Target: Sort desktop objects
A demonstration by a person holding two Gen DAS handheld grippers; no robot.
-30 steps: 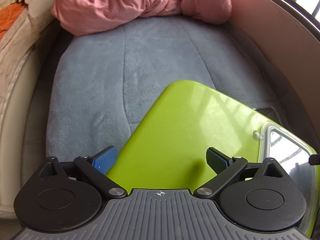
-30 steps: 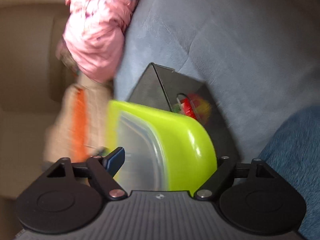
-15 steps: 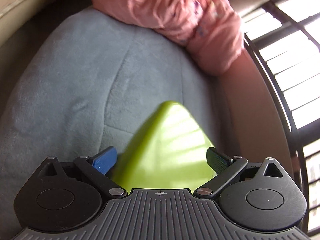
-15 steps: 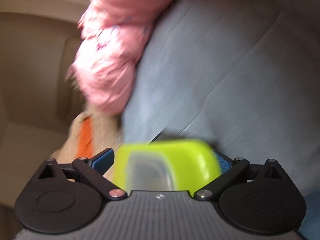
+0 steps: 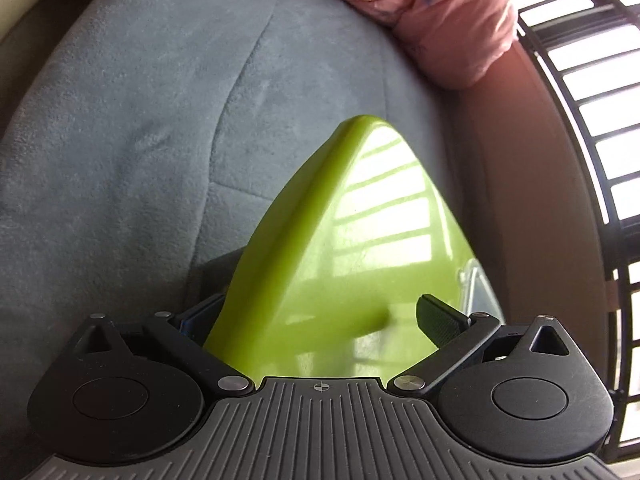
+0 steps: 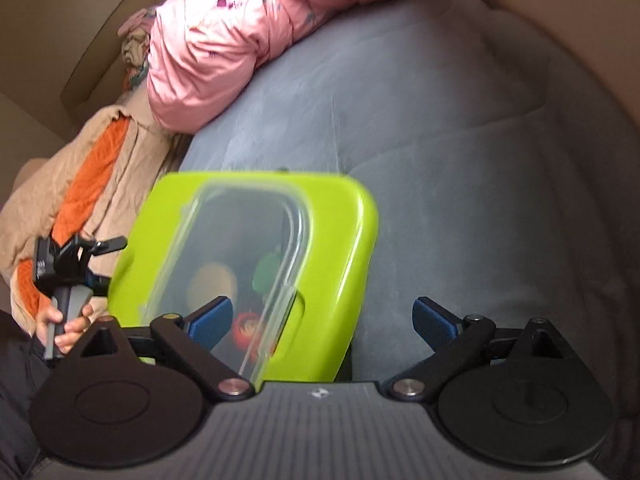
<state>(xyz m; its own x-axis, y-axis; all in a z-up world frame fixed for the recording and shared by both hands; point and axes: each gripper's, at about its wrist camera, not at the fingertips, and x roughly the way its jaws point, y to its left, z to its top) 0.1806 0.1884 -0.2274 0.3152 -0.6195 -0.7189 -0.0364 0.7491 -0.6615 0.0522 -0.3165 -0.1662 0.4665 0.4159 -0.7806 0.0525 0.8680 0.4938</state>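
Left hand-held gripper (image 6: 100, 256) in right view only

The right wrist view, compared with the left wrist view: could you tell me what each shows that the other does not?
Only the right wrist view shows the lid's clear window, coloured items blurred behind it, the orange and tan cloth, and a hand holding the left gripper. Only the left wrist view shows the barred window. Both show the green lid, grey cushion and pink bundle.
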